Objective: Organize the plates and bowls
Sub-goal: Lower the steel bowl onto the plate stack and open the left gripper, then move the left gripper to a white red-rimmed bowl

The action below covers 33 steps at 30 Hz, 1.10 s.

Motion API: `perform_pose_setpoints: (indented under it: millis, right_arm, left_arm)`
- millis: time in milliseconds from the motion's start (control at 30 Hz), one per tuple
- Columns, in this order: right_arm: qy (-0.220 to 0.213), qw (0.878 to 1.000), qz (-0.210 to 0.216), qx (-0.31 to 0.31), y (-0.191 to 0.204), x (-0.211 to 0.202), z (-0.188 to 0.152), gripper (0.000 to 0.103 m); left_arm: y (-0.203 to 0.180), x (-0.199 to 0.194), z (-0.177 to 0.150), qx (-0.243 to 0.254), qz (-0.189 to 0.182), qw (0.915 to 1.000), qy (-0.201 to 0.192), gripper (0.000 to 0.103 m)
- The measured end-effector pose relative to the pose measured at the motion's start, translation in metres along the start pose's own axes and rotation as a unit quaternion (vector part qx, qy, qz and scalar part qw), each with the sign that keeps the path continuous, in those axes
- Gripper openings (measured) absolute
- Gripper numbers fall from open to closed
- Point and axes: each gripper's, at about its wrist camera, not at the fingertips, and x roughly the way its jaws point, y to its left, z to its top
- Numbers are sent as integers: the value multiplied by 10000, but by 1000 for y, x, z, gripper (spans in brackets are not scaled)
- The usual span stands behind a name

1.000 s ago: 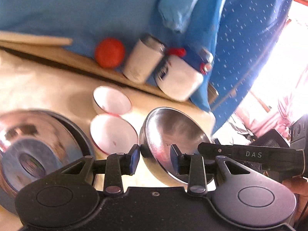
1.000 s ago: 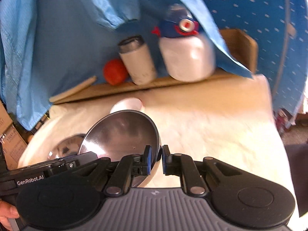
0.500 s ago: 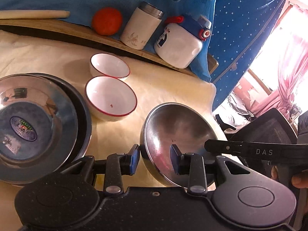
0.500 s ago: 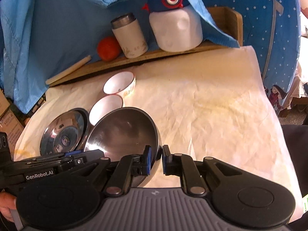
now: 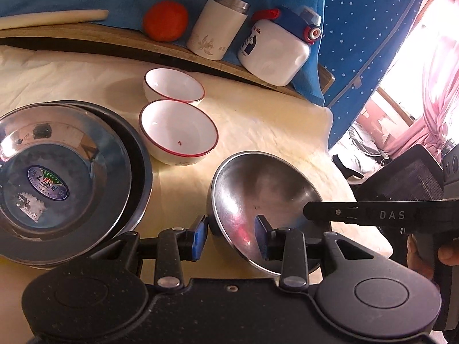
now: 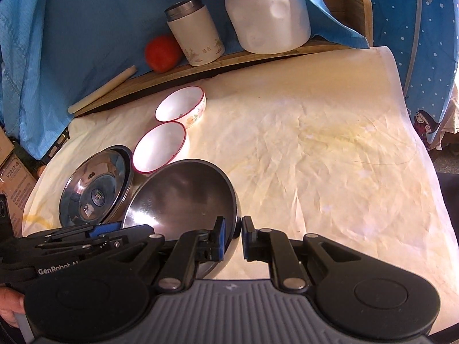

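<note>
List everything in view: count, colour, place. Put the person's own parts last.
steel bowl: one, silver, front centre, gripped by both grippers
ceramic bowls: two, white with red rims, mid table
steel plates: stack, silver, left
tomato: one, red, on wooden board
flask: one, cream, beside tomato
jug: one, white with blue lid, on board
stick: one, pale, on board
table cover: one, cream
left gripper: black, straddles the bowl's rim
right gripper: black, shut on rim
</note>
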Motion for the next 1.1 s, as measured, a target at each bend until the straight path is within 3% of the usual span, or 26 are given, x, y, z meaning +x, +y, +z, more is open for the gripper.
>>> perform_pose_setpoints:
  millis: [167, 433, 700, 867, 1100]
  right_arm:
    - [-6, 9999, 111, 37, -2, 3, 1, 16]
    - [-98, 9997, 207, 55, -9, 2, 3, 24]
    - [-387, 9990, 240, -25, -11, -4, 13, 55]
    - [-632, 9970, 446, 4, -12, -8, 24, 89]
    - [-729, 9957, 574, -43, -10, -3, 39, 103]
  left_arm:
    - [3, -1, 0, -9, -49, 10000, 2, 40]
    - [8, -10, 3, -31, 37, 9999, -105, 60]
    - [10, -43, 19, 122, 35, 9974, -702, 83]
    - [21, -50, 40, 128, 304, 9942, -1020, 96]
    - [34, -38, 62, 271, 886, 9896, -1100, 102]
